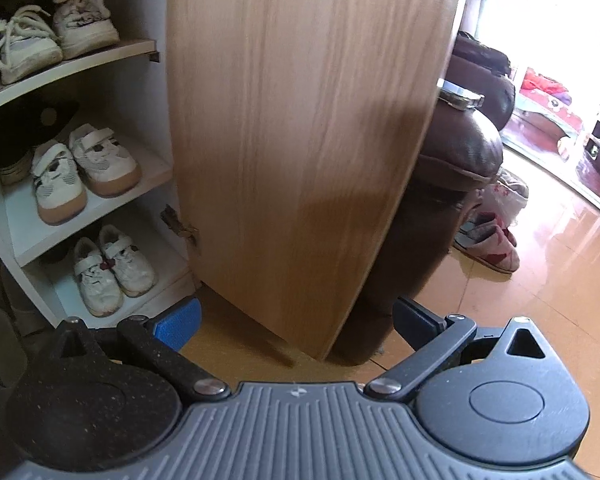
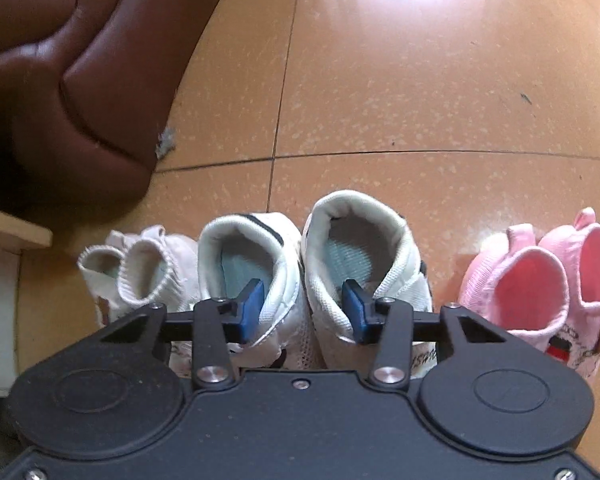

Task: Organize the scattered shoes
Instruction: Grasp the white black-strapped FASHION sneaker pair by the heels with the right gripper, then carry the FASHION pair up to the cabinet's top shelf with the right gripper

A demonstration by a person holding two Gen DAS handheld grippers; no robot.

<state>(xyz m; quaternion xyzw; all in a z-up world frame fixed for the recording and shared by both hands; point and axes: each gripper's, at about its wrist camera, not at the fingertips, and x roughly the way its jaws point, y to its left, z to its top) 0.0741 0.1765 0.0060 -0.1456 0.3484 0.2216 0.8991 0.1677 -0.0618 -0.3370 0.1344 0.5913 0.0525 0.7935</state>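
The right gripper (image 2: pixel 303 312) is reaching down into a pair of white sneakers (image 2: pixel 312 264) standing on the floor (image 2: pixel 380 120), one pad inside each shoe, jaws pinching the two adjoining inner walls together. Pink shoes (image 2: pixel 540 280) are sitting just beside. The left gripper (image 1: pixel 296 320) is hovering with jaws spread, empty, near the shoe cabinet (image 1: pixel 140 184).

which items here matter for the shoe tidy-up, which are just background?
In play:
- white sneaker pair, right gripper fingers inside their collars
- cream sock shoes
- pink shoes
- shoe cabinet
- left gripper, open

Background:
- brown sofa
- cabinet door
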